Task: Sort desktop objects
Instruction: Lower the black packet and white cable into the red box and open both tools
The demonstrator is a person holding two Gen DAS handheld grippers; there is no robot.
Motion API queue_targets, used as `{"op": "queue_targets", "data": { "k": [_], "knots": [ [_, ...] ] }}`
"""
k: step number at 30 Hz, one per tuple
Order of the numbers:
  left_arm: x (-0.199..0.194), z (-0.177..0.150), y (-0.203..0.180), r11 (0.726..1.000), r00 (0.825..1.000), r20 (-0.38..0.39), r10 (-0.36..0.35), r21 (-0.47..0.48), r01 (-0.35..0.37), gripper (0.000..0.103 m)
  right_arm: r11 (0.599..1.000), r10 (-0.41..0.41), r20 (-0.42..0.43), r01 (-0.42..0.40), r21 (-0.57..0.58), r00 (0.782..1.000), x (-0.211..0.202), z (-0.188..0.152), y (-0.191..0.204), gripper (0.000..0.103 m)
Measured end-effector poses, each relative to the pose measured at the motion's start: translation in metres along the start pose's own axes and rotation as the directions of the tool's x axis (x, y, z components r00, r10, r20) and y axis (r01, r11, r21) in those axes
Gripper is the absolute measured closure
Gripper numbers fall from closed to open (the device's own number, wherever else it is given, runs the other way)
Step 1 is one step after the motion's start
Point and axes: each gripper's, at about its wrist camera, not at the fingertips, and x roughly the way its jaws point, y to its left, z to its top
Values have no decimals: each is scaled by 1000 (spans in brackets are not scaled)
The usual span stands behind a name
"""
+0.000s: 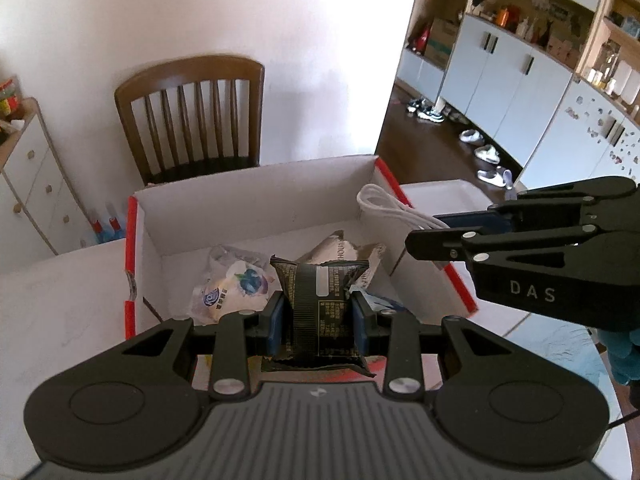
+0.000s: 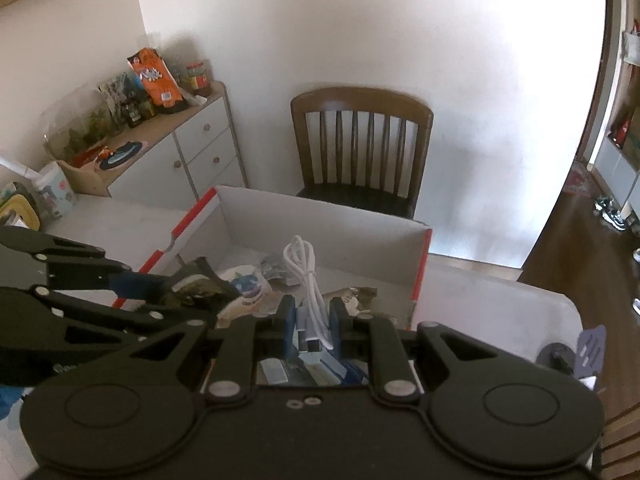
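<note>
My left gripper (image 1: pixel 319 322) is shut on a dark snack packet (image 1: pixel 322 308), held over the near edge of the open white box with red rims (image 1: pixel 256 196). In the right wrist view that gripper (image 2: pixel 176 286) comes in from the left with the packet (image 2: pixel 198 290). My right gripper (image 2: pixel 313 324) is shut on a coiled white cable (image 2: pixel 306 272) above the box (image 2: pixel 320 220); in the left wrist view it (image 1: pixel 424 234) reaches in from the right with the cable (image 1: pixel 384 208). Inside the box lie a blue-printed white wrapper (image 1: pixel 236 284) and a crumpled silver wrapper (image 1: pixel 340 250).
A brown wooden chair (image 1: pixel 192 116) stands behind the white table (image 1: pixel 52 304). A white cabinet (image 2: pixel 188 148) with snacks on top is at the left. A small dark object with a tag (image 2: pixel 572 354) sits on the table's right part. Shoes line the floor by tall cupboards (image 1: pixel 508 92).
</note>
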Motion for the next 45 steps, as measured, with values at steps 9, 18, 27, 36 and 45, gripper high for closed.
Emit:
{"op": "queue_targets", "data": {
  "k": [9, 18, 27, 36, 45],
  "knots": [
    [39, 9, 2, 1000, 999, -43, -15, 22, 16, 70, 999, -27, -40, 28, 19, 999, 38, 11, -10, 86],
    [74, 10, 7, 999, 995, -97, 11, 31, -8, 71, 999, -35, -88, 38, 38, 996, 75, 12, -19, 86],
    [95, 5, 13, 1000, 991, -134, 15, 28, -12, 71, 999, -29, -126, 34, 36, 992, 99, 4, -17, 86],
    [107, 4, 14, 1000, 988, -153, 0, 25, 4, 71, 999, -22, -144, 29, 42, 989, 111, -4, -16, 86],
    [105, 5, 16, 1000, 989, -150, -18, -11, 16, 66, 998, -10, -138, 18, 57, 990, 108, -3, -17, 75]
  ]
}}
